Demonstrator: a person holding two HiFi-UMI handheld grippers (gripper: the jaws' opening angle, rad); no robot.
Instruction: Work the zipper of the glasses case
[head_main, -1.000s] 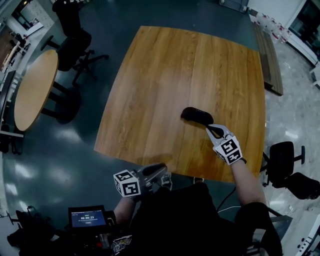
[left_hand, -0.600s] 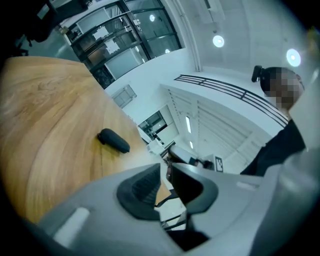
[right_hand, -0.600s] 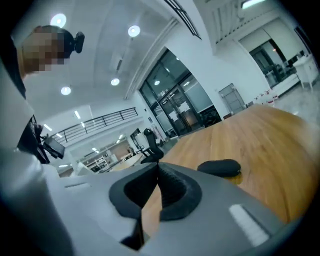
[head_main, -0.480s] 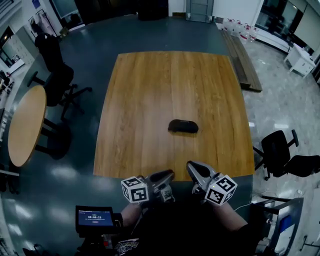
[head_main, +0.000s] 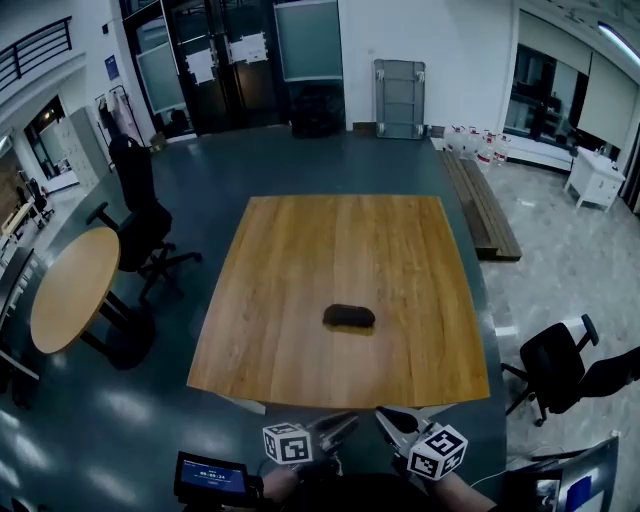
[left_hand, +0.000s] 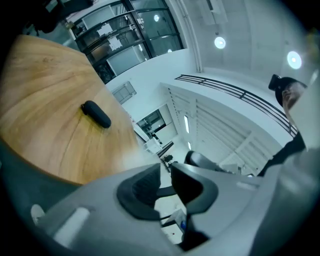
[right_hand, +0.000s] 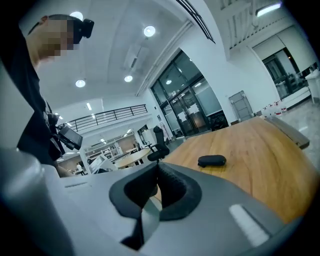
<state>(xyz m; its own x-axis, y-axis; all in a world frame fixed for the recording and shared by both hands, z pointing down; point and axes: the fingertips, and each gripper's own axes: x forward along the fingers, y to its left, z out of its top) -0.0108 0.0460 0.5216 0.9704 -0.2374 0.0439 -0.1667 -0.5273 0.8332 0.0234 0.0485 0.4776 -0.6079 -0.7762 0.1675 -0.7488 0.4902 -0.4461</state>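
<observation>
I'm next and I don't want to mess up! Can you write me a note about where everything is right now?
Left gripper: fingers slightly apart, empty.
Right gripper: fingers shut, empty.
Glasses case: lying on the wooden table, touched by neither gripper.
Done: can't tell, the zipper is too small to see.
To do: reach the case, hold it, work the zipper.

Dim, bluish cast over the head view, and the fisheye bows every edge. Pale glare patches sheen the dark floor (head_main: 110, 405). Round ceiling lights (right_hand: 150, 31) blaze white in the right gripper view (corners vignetted black), and the right gripper (right_hand: 157, 169) looms soft, out of focus.
</observation>
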